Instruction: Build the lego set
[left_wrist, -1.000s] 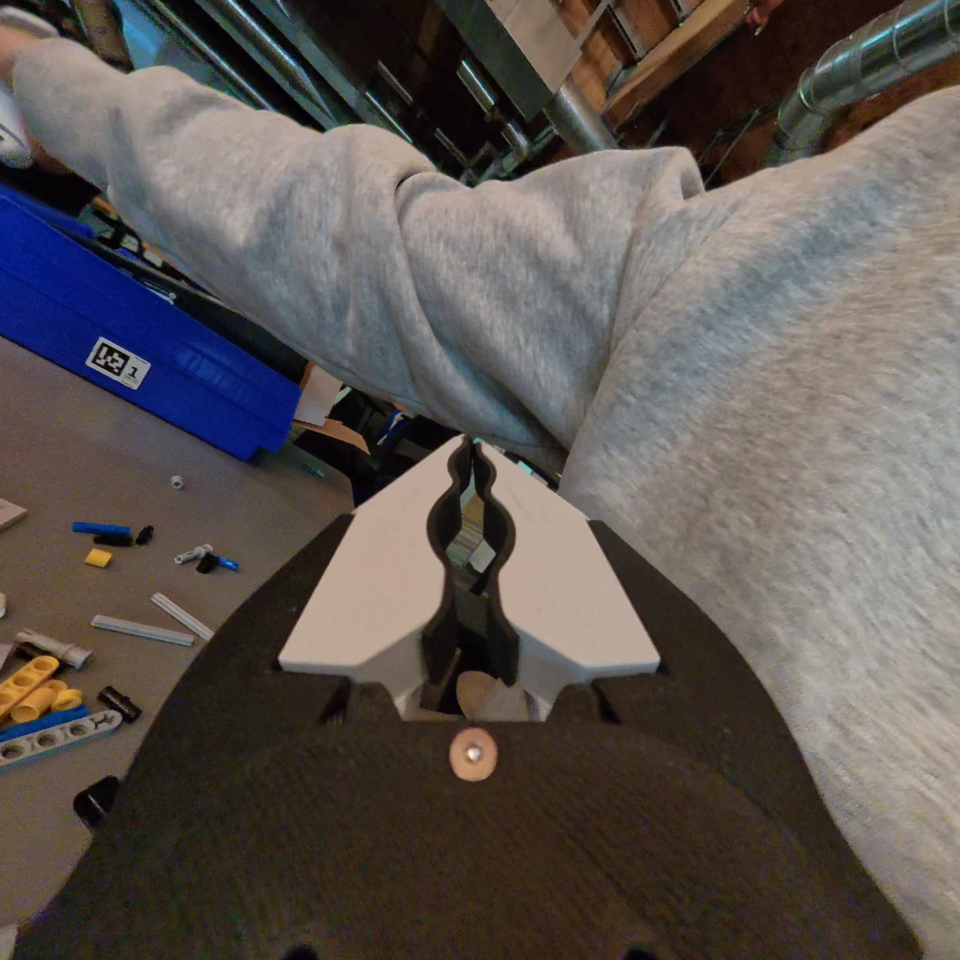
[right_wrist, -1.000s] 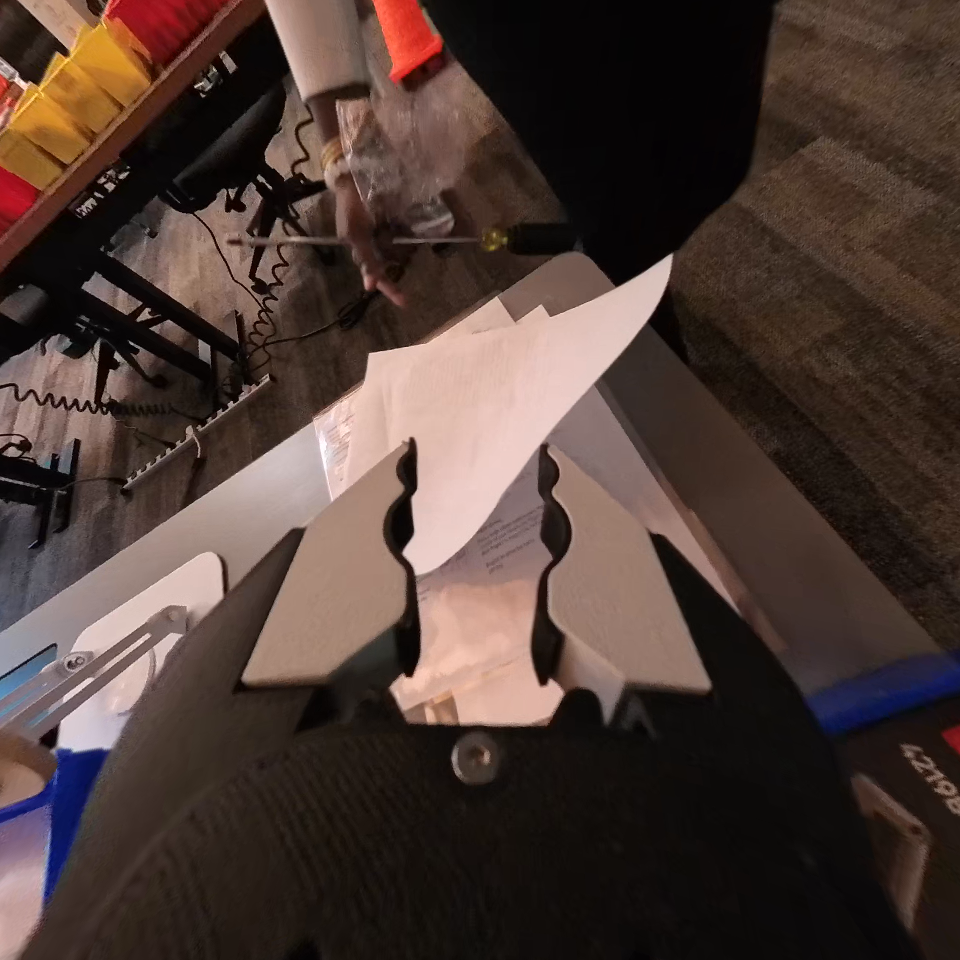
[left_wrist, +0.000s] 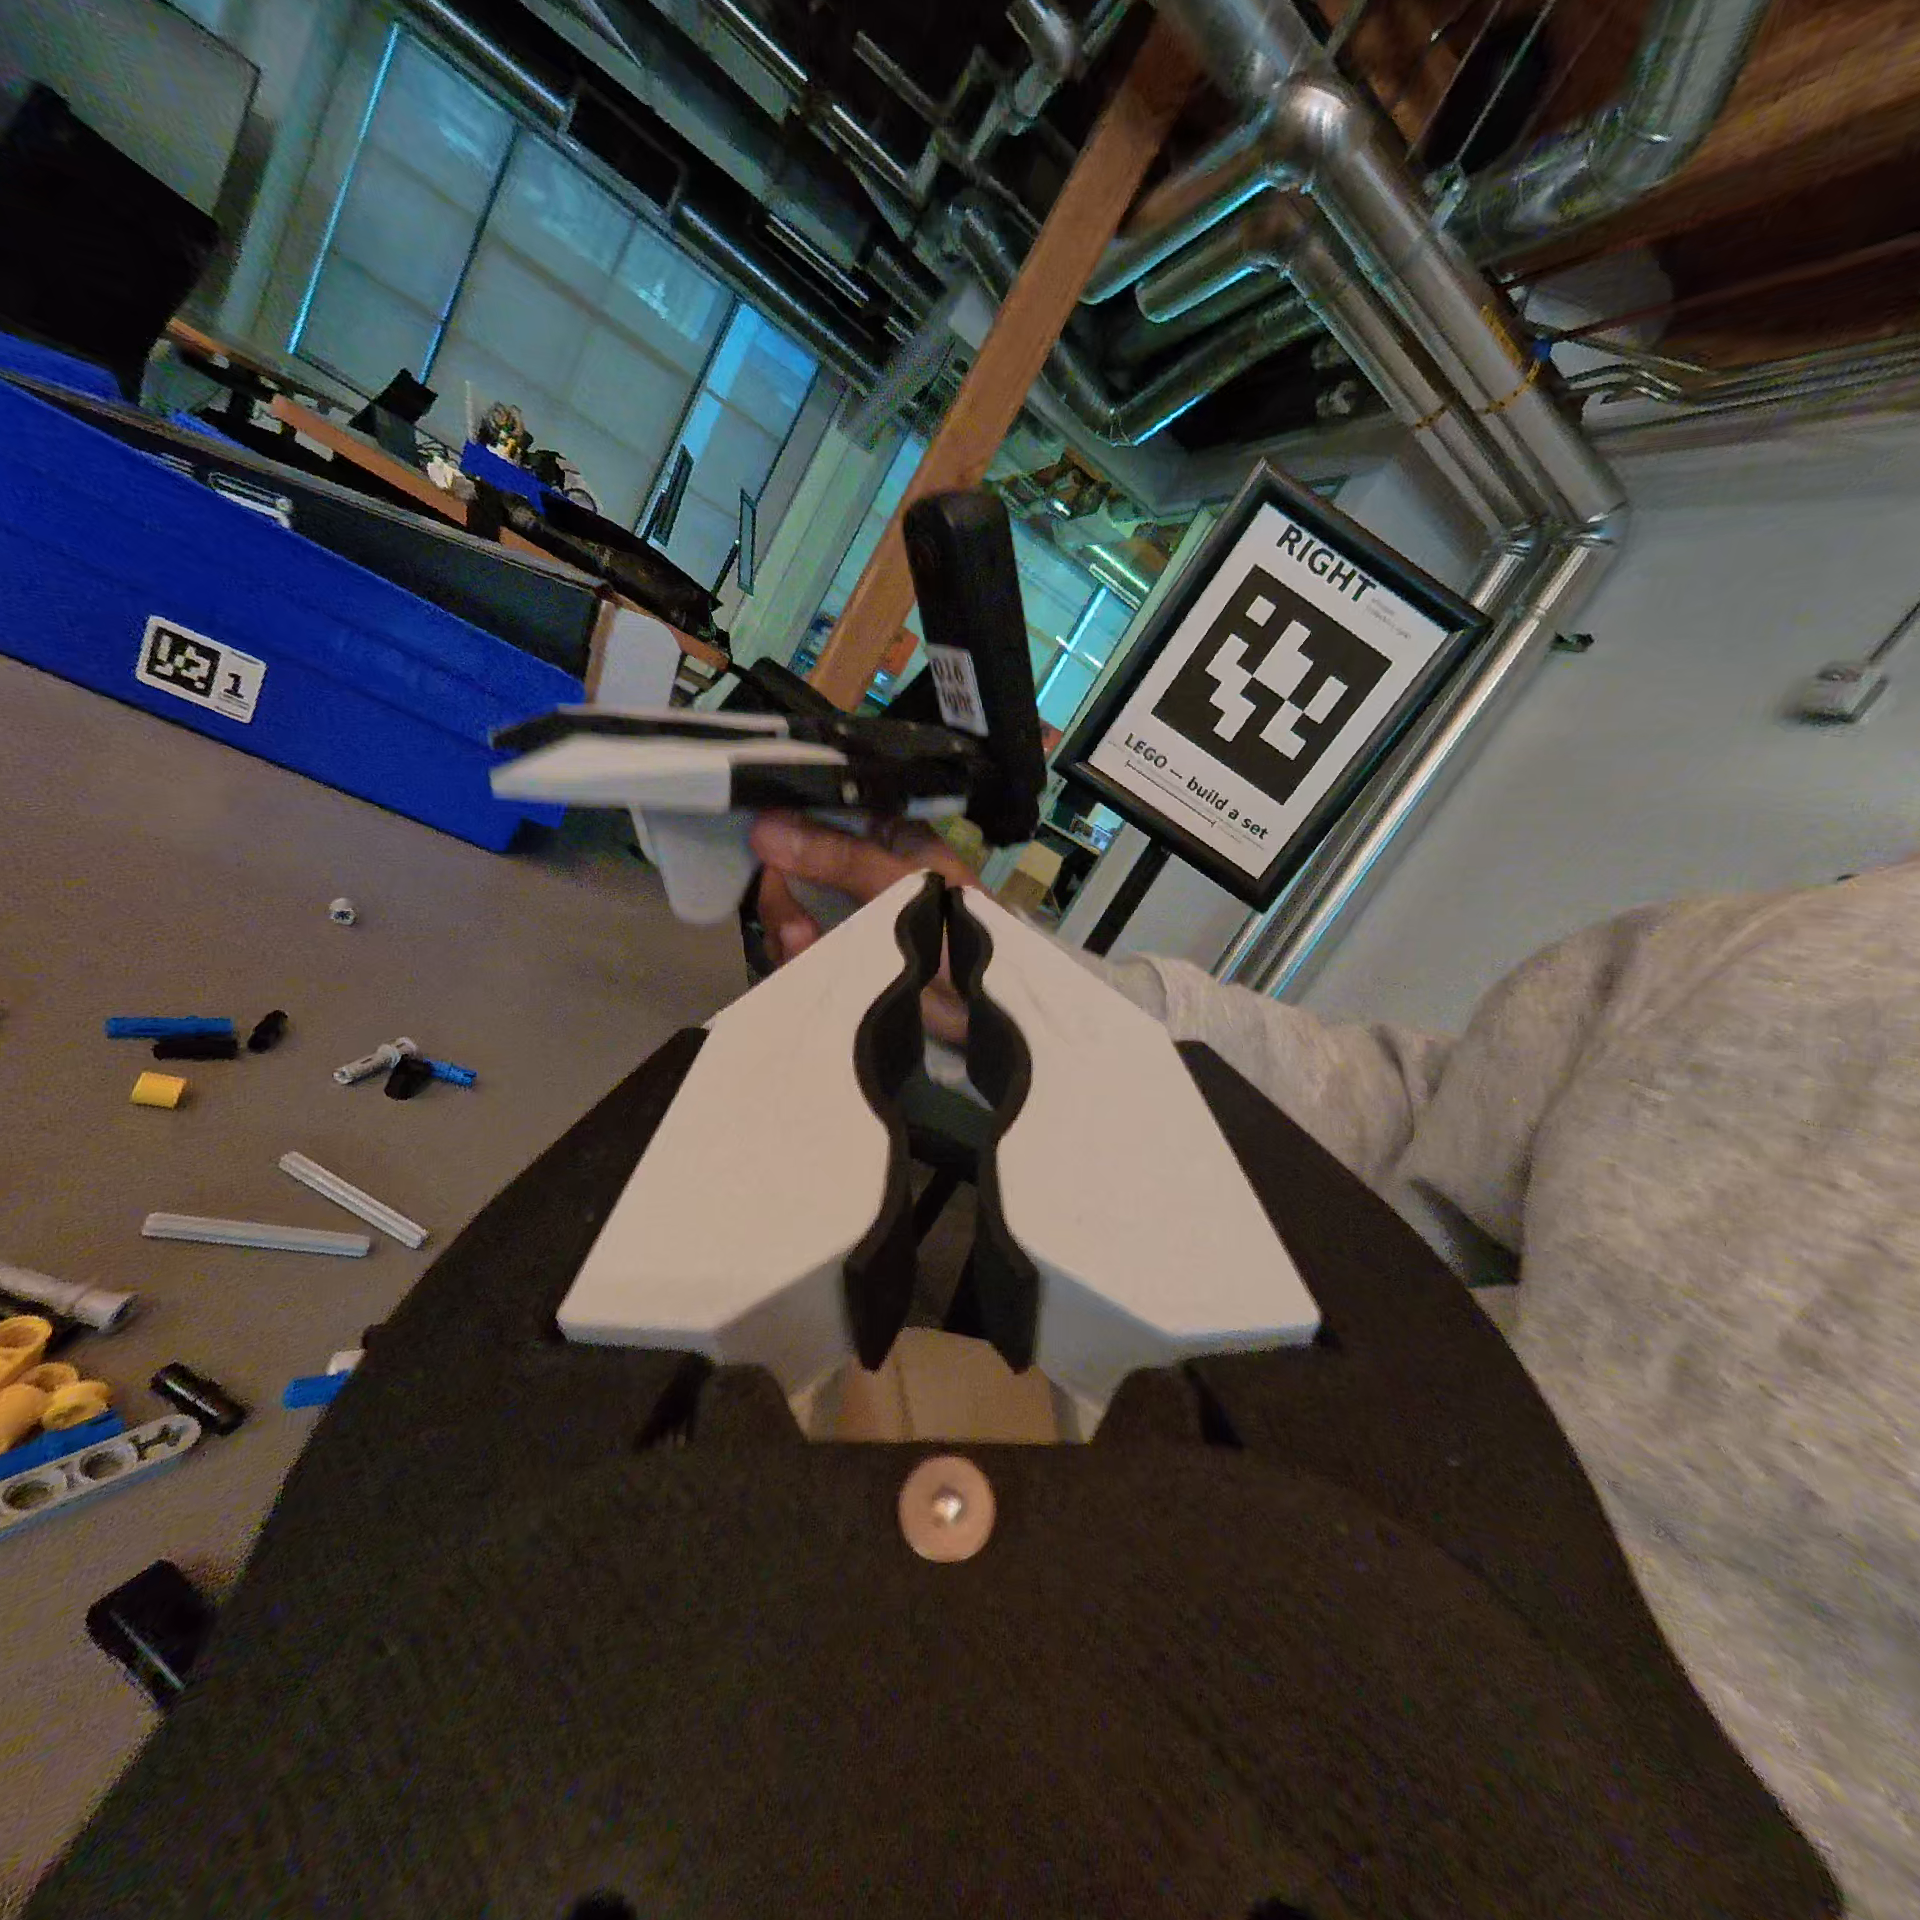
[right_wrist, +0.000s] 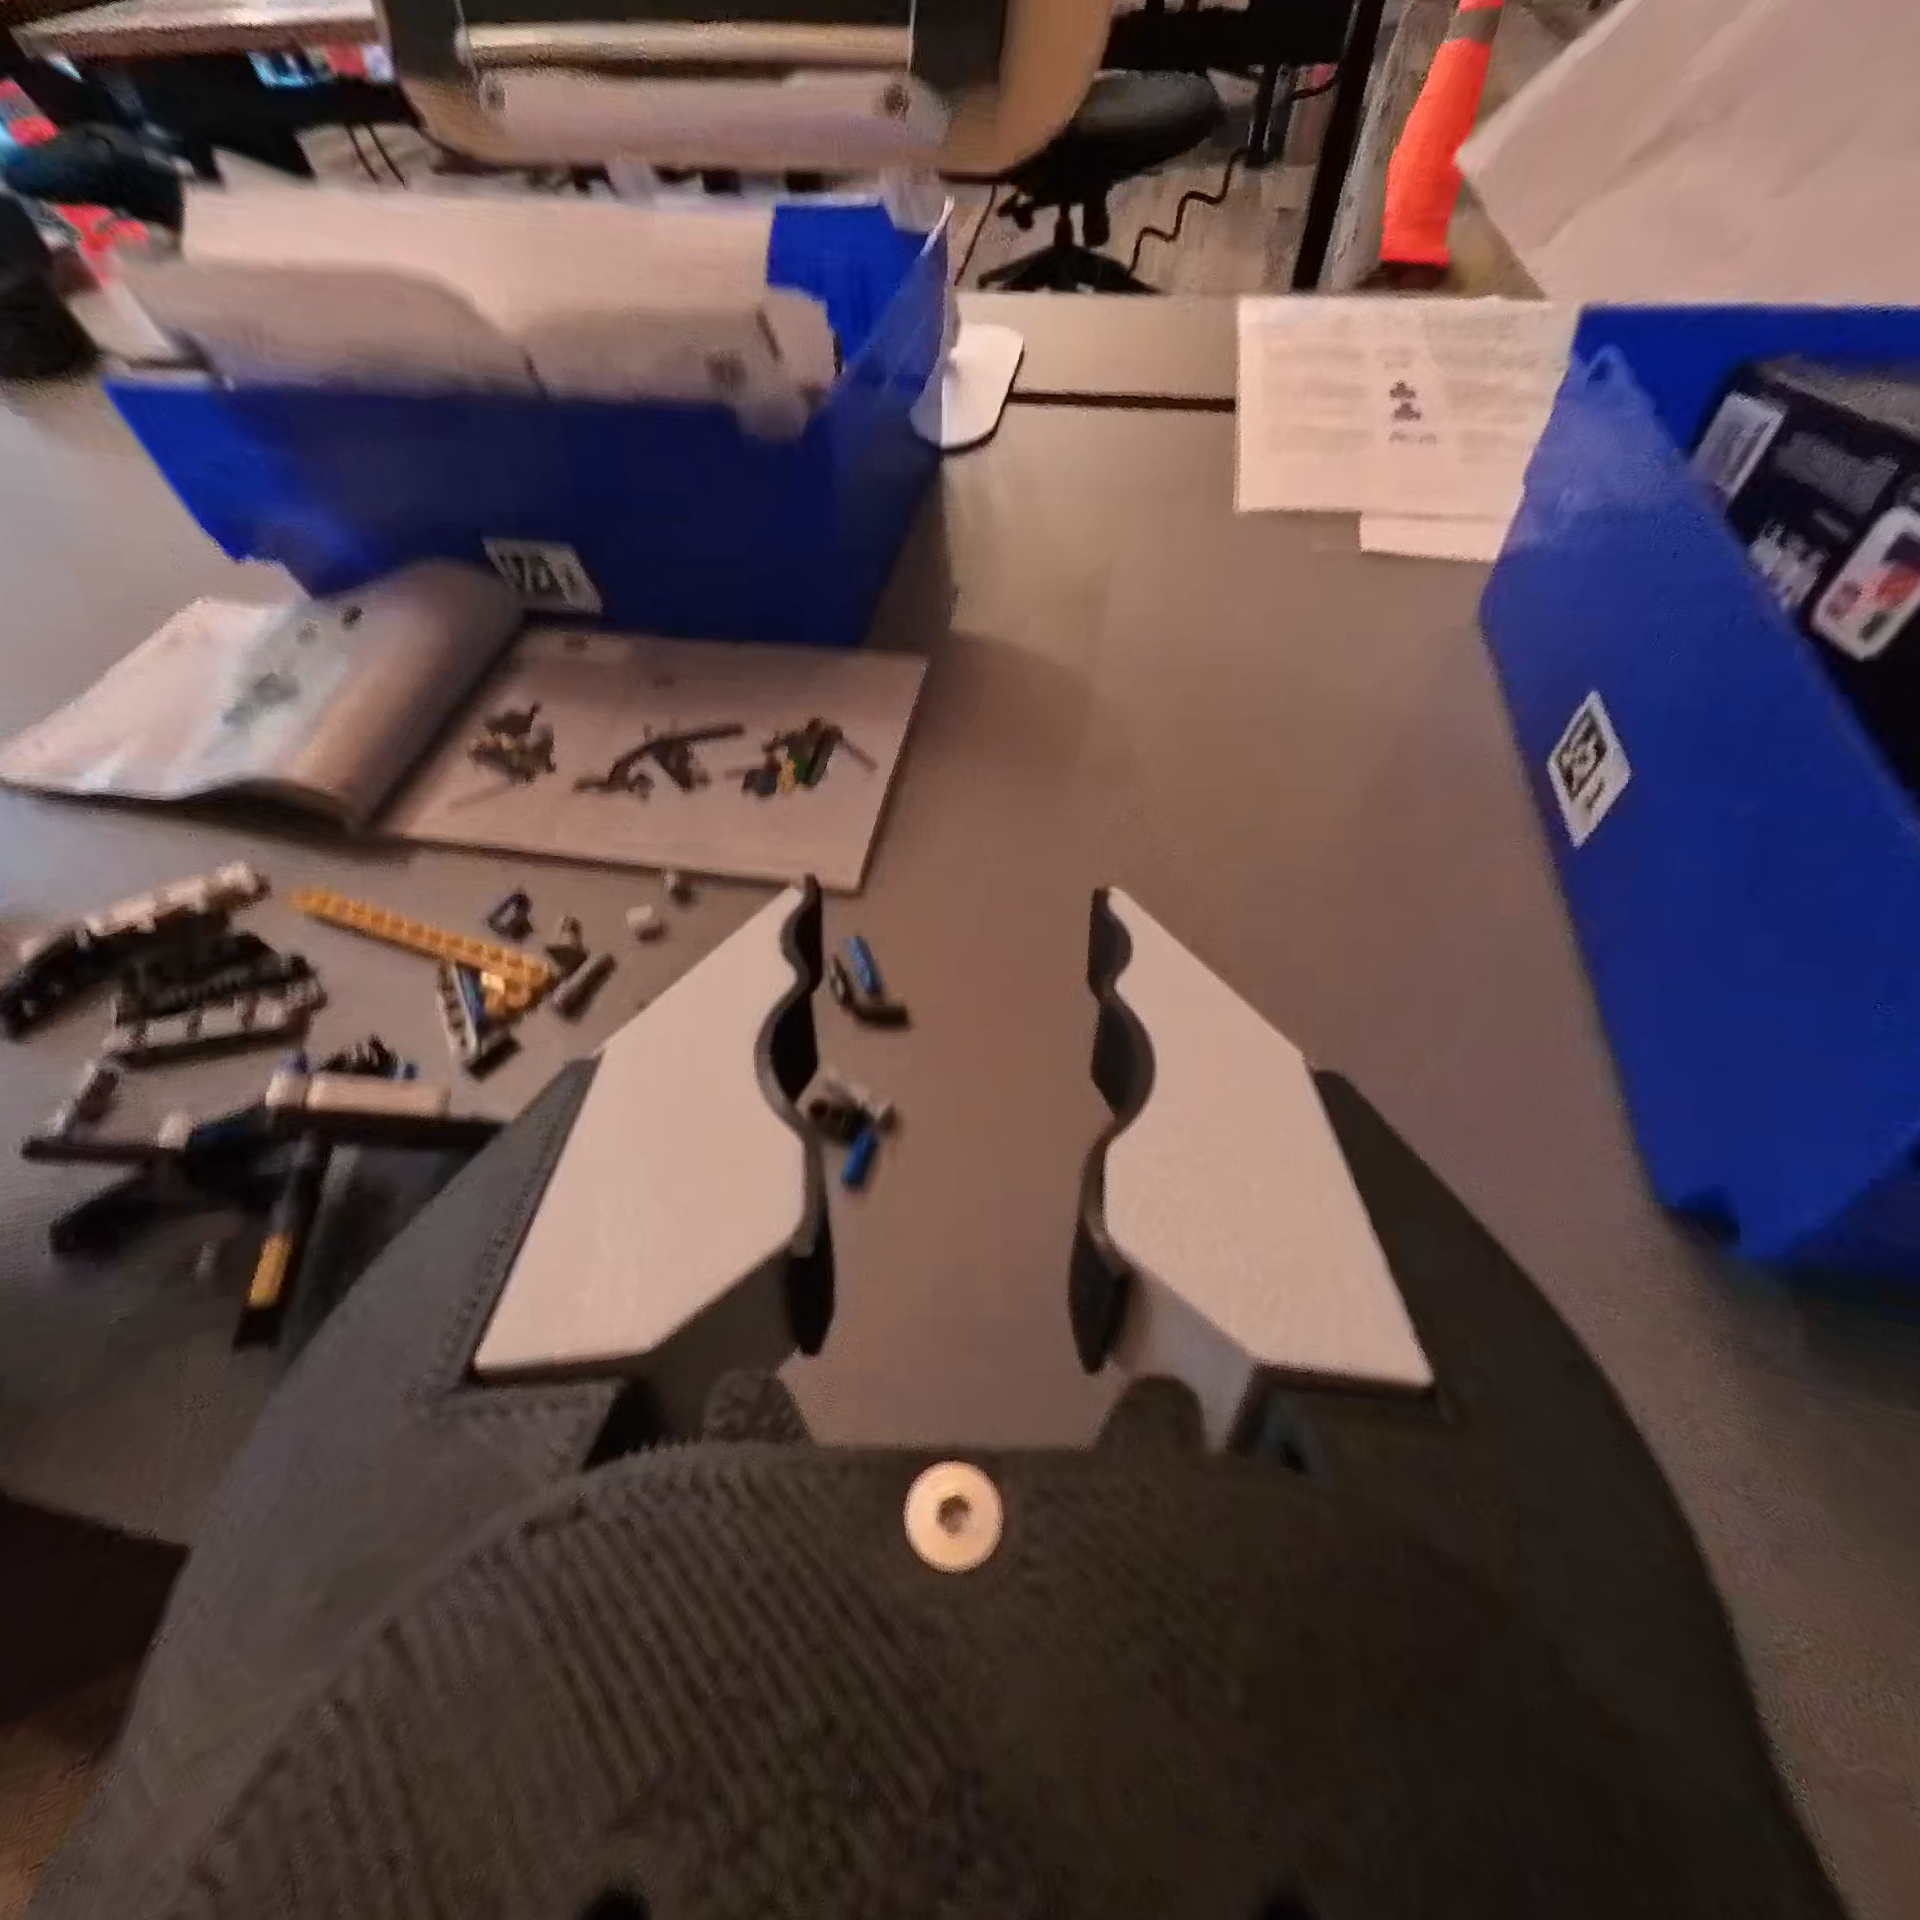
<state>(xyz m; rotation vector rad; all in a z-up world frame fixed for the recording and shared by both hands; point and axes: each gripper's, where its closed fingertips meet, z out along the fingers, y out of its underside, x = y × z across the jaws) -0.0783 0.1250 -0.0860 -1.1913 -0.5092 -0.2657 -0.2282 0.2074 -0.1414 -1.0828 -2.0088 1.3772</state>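
Loose lego pieces lie on the grey table (right_wrist: 1195, 727): a yellow beam (right_wrist: 416, 935), black assemblies (right_wrist: 156, 966), and small blue and black pins (right_wrist: 860, 961). My right gripper (right_wrist: 956, 904) is open and empty, hovering above the pins; it also shows in the left wrist view (left_wrist: 499, 761), held by a hand. My left gripper (left_wrist: 943, 894) is shut with nothing seen in it, raised off the table and pointing towards the right gripper. Grey axles (left_wrist: 255, 1233), a yellow piece (left_wrist: 159, 1089) and a grey beam (left_wrist: 94, 1465) lie to its lower left.
An open instruction booklet (right_wrist: 675, 769) lies behind the pieces. A blue bin (right_wrist: 520, 499) holding papers stands at the back, another blue bin (right_wrist: 1704, 831) at the right, and paper sheets (right_wrist: 1392, 405) between them. A framed sign (left_wrist: 1268, 686) stands beyond the table. To the yellow piece (left_wrist: 159, 1089): right tips about 10 centimeters, left tips about 20 centimeters.
My right gripper has swung from the papers at the table's edge to above the lego pieces, still open. The grey sleeve has dropped out of the left view's middle. The left gripper stays shut.
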